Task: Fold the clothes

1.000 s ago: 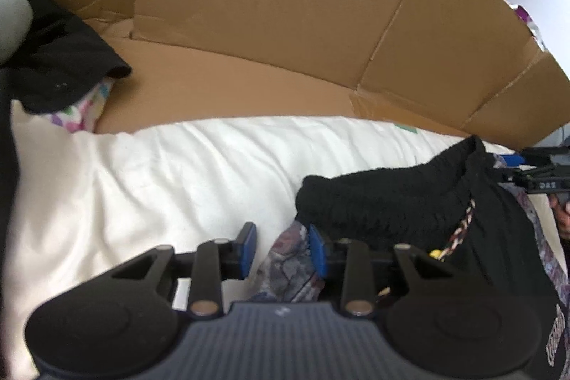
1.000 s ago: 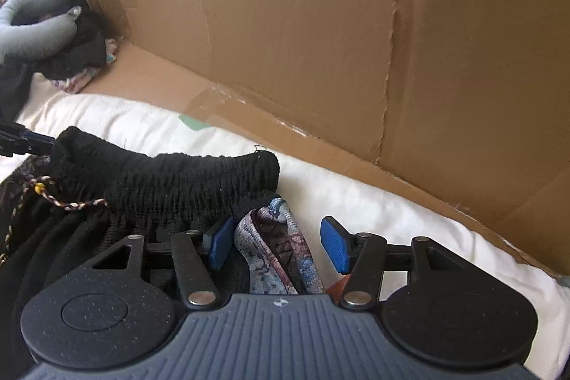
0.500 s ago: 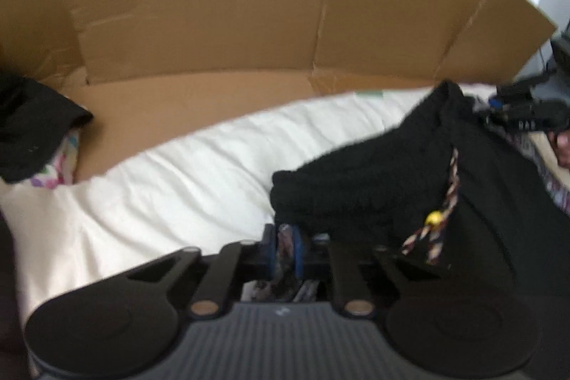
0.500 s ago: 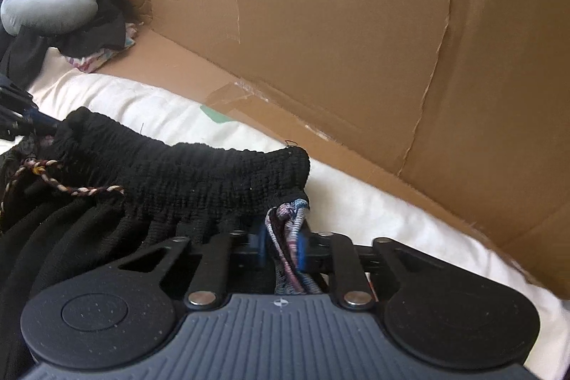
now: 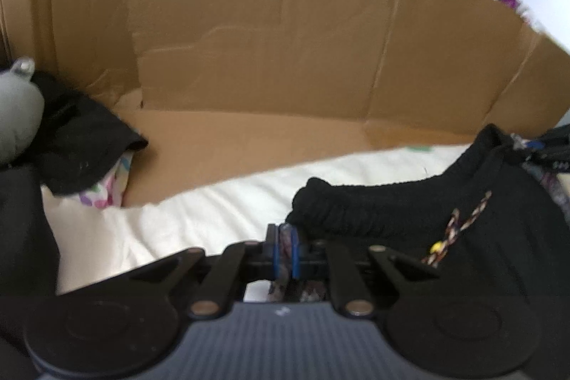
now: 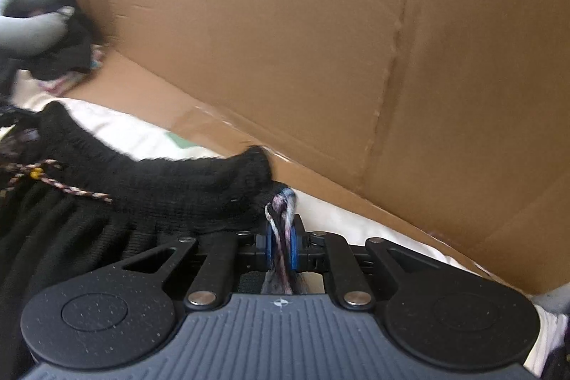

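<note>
A black garment with a gathered elastic waistband [image 5: 374, 205] and a braided drawstring [image 5: 459, 230] lies on white bedding [image 5: 178, 227]. My left gripper [image 5: 284, 237] is shut on a fold of multicoloured patterned fabric at the waistband's left end. At the other end, my right gripper [image 6: 280, 230] has its jaws closing, with the same patterned fabric [image 6: 281, 205] pinched between the blue pads. The waistband [image 6: 178, 180] hangs stretched between the two ends, drawstring [image 6: 67, 187] dangling. In the left wrist view, the right gripper [image 5: 548, 148] shows at the far right edge.
A tall brown cardboard wall [image 5: 285, 41] [image 6: 285, 41] stands along the far side, its flap lying flat below it. At the left sits a pile of dark clothes [image 5: 82, 145] over patterned cloth, beside a grey neck pillow [image 5: 14, 116] [image 6: 32, 31].
Both grippers went from open around the patterned fabric to shut on it. The waistband ends have risen off the bedding and pulled taut, and both views now tilt up toward the cardboard.
</note>
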### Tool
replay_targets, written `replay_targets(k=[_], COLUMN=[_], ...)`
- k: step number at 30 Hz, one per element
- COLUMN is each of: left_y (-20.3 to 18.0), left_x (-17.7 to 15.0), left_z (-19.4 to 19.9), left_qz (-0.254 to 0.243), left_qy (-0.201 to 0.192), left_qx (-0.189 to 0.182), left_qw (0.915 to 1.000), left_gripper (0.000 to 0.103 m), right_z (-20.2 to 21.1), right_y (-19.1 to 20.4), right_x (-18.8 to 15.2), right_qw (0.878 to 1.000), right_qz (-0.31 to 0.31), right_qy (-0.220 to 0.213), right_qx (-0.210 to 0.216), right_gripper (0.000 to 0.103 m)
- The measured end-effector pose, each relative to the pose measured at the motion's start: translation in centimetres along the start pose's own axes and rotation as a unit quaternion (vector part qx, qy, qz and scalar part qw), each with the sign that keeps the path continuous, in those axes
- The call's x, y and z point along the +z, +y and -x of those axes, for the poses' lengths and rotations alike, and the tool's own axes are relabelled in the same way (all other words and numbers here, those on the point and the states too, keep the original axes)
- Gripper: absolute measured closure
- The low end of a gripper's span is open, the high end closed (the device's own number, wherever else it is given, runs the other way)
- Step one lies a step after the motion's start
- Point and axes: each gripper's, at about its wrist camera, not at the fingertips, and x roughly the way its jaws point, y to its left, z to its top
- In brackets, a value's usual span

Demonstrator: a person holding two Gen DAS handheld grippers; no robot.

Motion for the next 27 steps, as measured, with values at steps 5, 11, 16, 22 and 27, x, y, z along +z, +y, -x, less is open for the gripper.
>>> replay_targets(k=[5,11,16,22,27], left_y=[0.2,1.7,3.3,3.2,1.7], left_x=[0.4,1.4,0.1,-3.6,-5.9], left_z=[-0.5,3.9,6.0,6.6,6.9], left_qz=[0.039,0.056,0.090,0.131,0.105], left_qy=[0.017,-0.019,-0.013,0.009,0.026], left_qx=[0.007,0.009,0.035,0.047,0.064], left_qw=[0.9991,0.9982,0.9952,0.9903,0.9921], left_gripper=[0.083,0.082,0.083,0.084,0.084], right_z=[-0.6,3.8,7.3,10.1,10.9], right_y=[-0.5,-2.1,-4.0,-6.5,-8.0], right_x=[0.0,0.3,-0.7,-4.0,-7.2], right_qw=[0.999,0.996,0.994,0.994,0.989], right_qz=[-0.042,-0.064,-0.091,-0.107,-0.145], right_qy=[0.020,-0.010,-0.028,-0.025,-0.017], right_qx=[0.022,0.054,0.058,0.016,-0.017], right_gripper=[0.085,0.054,0.054,0.054,0.054])
